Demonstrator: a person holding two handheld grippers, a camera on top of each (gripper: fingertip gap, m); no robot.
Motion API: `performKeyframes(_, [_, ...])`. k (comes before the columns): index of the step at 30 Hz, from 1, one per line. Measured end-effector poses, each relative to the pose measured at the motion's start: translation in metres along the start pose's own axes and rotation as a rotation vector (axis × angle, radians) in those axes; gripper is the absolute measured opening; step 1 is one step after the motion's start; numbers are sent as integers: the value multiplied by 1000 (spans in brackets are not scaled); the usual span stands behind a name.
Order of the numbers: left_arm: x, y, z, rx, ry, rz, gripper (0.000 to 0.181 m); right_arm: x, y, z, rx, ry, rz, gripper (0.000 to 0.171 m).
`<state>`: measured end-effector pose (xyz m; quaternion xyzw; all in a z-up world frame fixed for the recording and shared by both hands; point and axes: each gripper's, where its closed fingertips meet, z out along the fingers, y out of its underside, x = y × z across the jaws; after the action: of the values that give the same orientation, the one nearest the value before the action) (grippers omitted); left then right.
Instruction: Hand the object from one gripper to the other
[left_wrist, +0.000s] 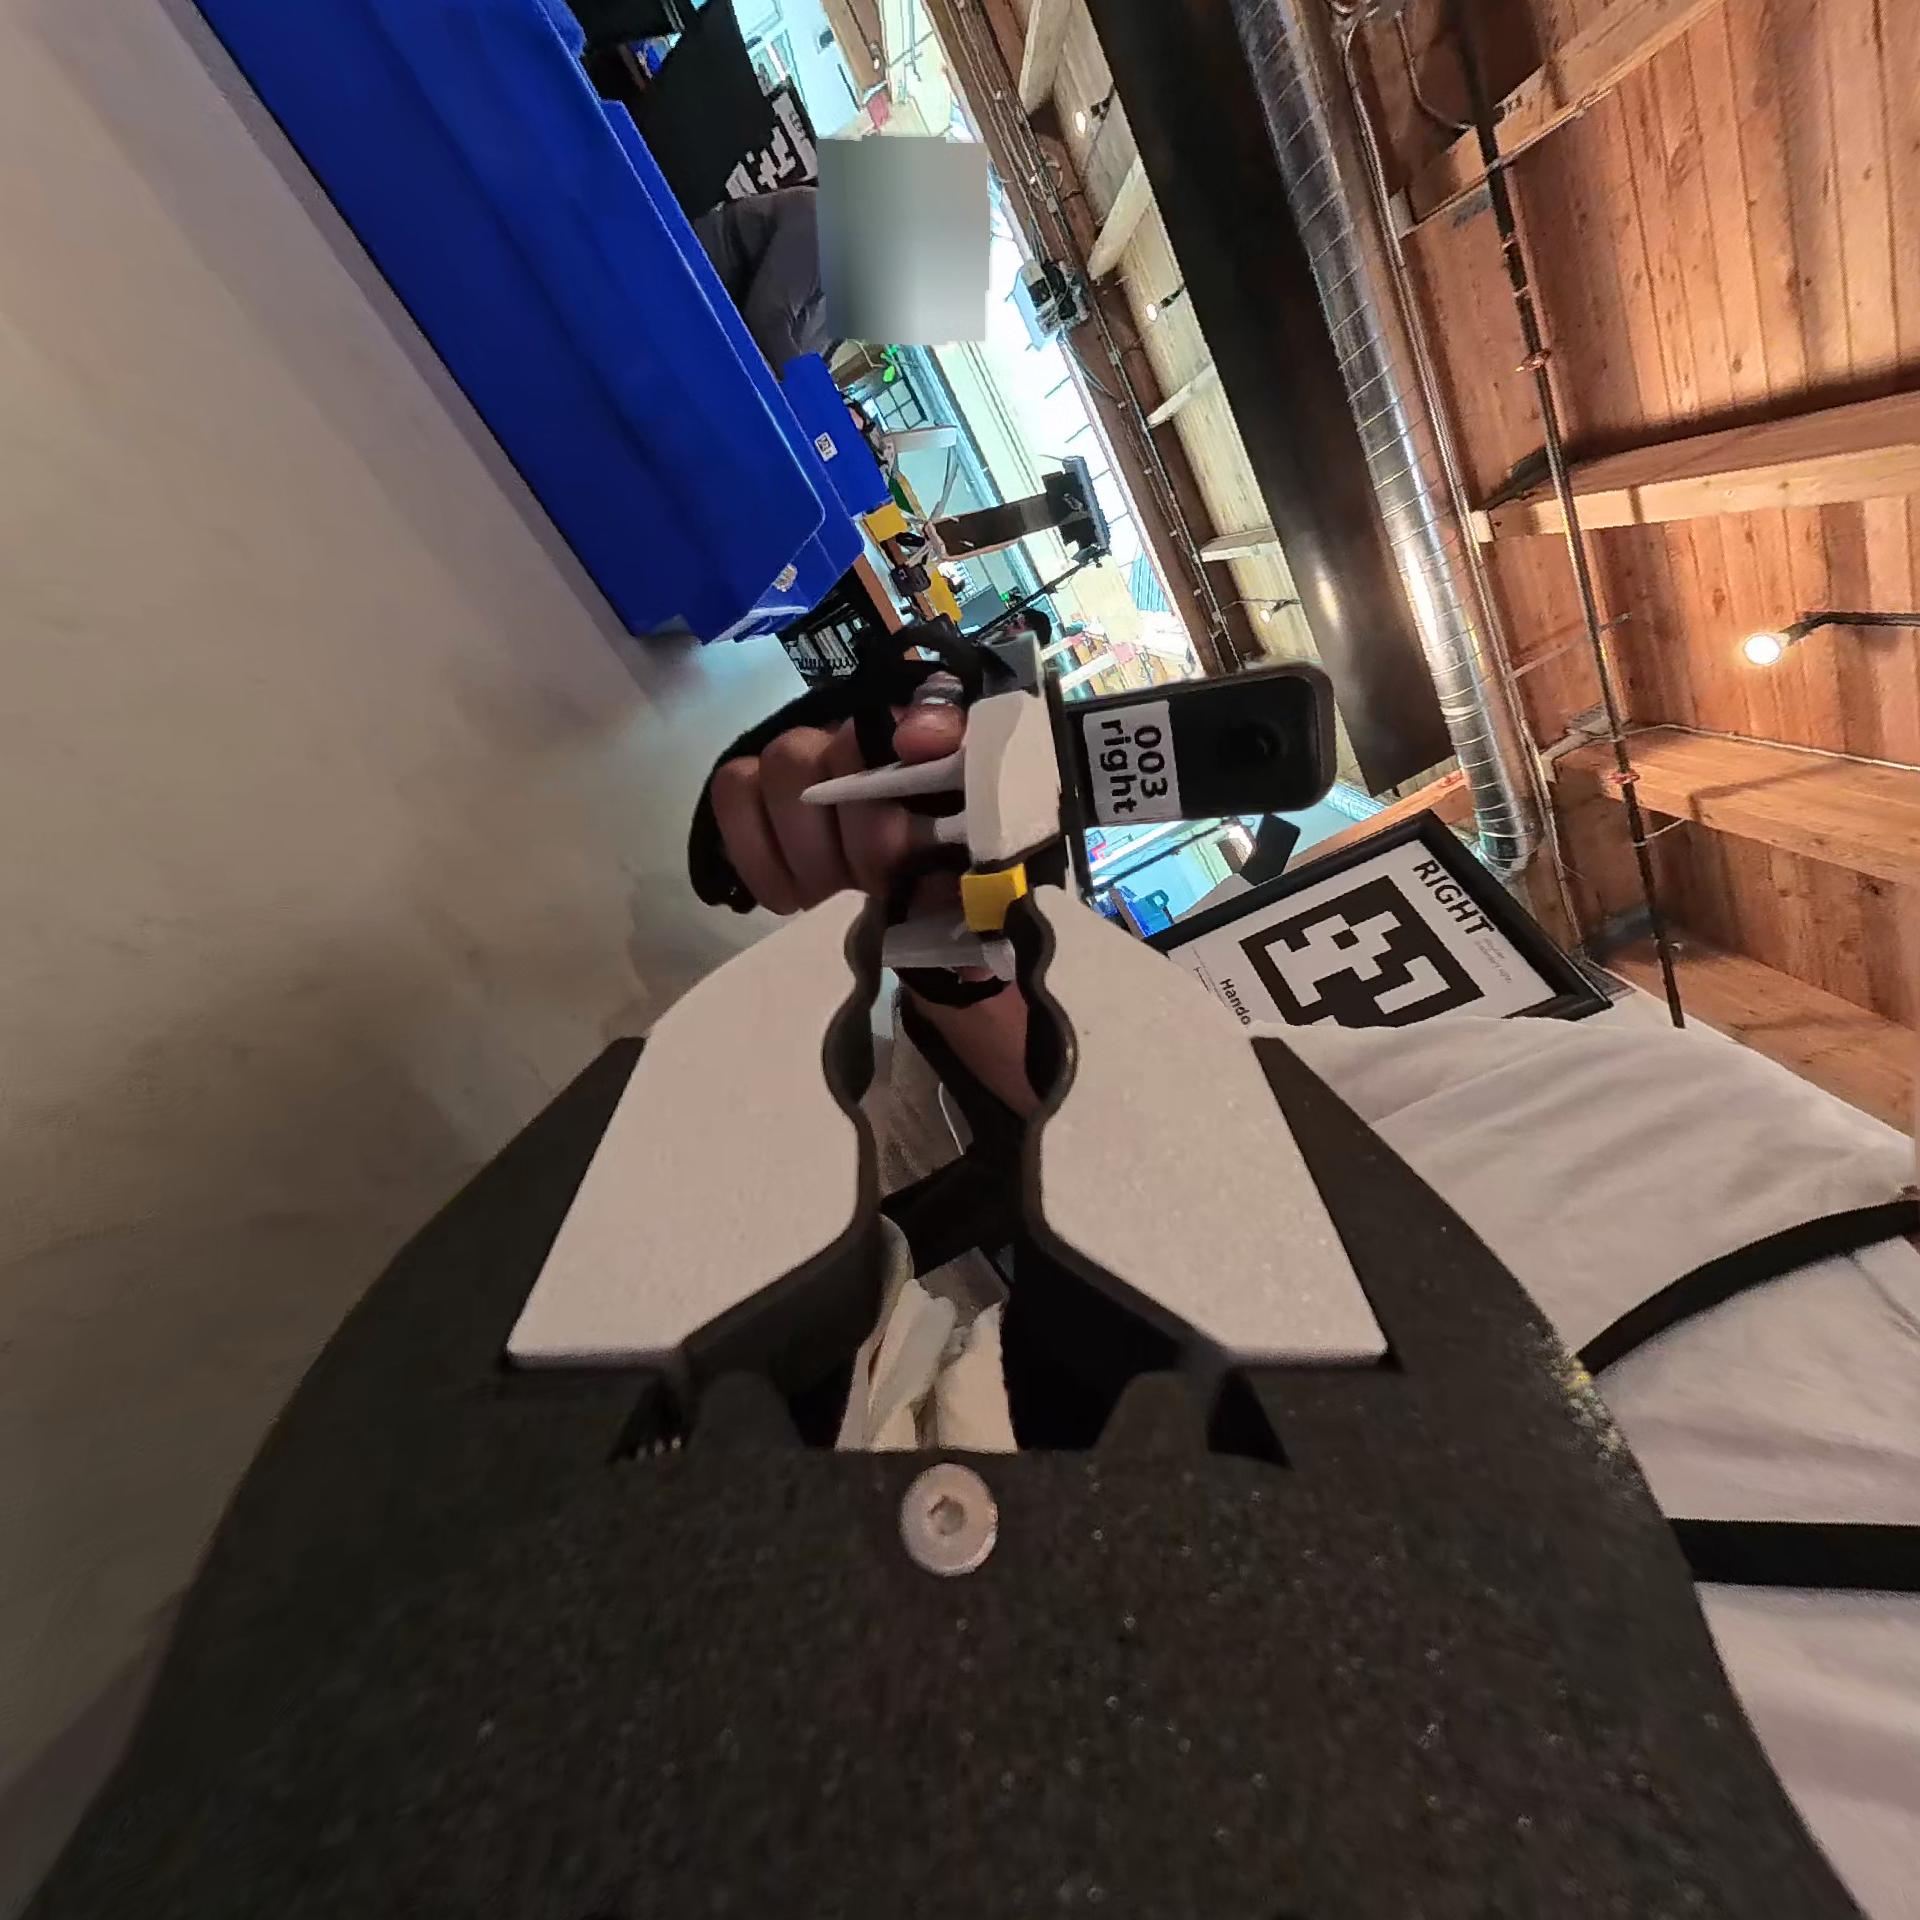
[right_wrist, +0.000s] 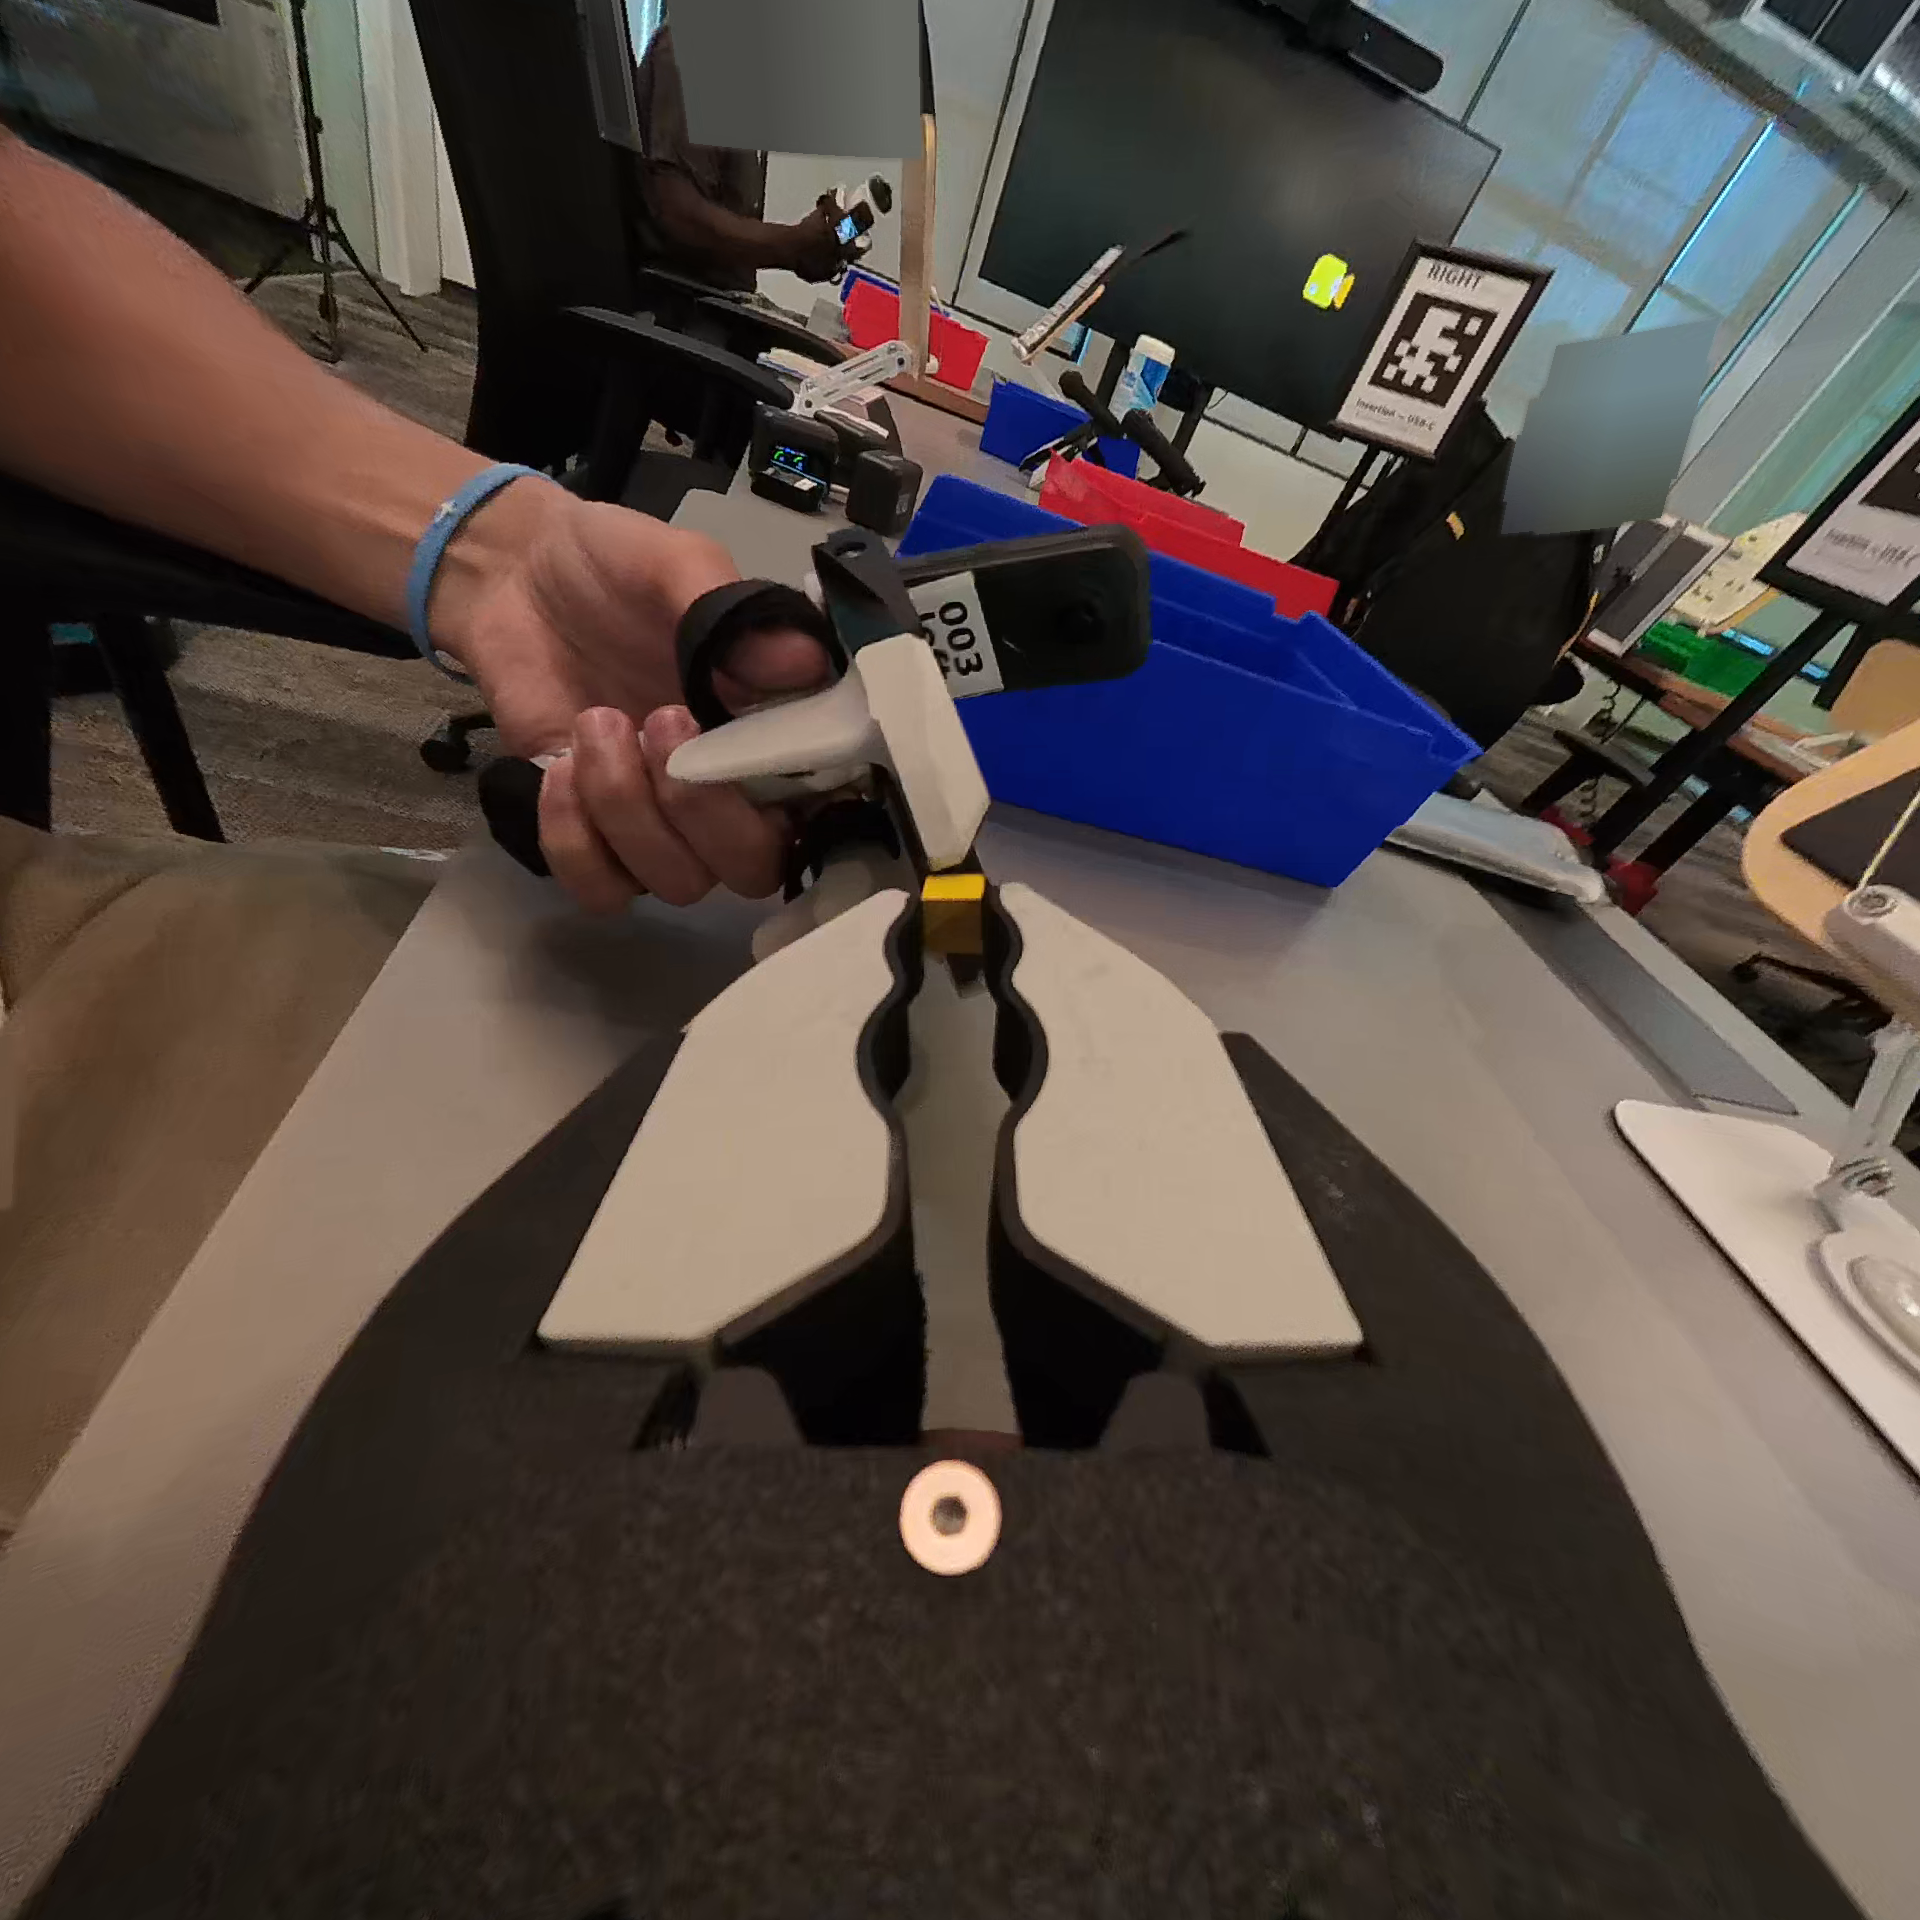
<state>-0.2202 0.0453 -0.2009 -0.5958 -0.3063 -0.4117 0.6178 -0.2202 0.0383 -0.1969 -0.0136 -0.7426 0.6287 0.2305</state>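
Note:
A small yellow block (right_wrist: 951, 902) is held above the grey table (right_wrist: 1351, 997). My right gripper (right_wrist: 951, 916) is shut on it, with both black pad edges against its sides. My left gripper (left_wrist: 951, 914) faces it, turned a quarter turn. Its jaws stand wider than the block (left_wrist: 992, 899), which lies against one finger with a gap to the other. In the right wrist view, the left gripper's white finger (right_wrist: 920, 727) rests on top of the block. In the left wrist view, the right gripper's fingers (left_wrist: 1013, 774) clamp the block from two sides.
A blue bin (right_wrist: 1195, 727) and red bins (right_wrist: 1174, 520) stand behind the grippers. A framed marker sign (right_wrist: 1439, 343) and a dark monitor (right_wrist: 1226, 197) are at the back. A white base with a stand (right_wrist: 1766, 1226) is at the right. A person's arm (right_wrist: 260, 416) crosses from the left. The grippers are tip to tip, or close to it.

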Motion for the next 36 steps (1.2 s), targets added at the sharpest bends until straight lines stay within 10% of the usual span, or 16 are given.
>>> performKeyframes(36, [-6, 13, -2, -126, 18, -6, 11, -10, 21, 13, -166, 5, -124, 10])
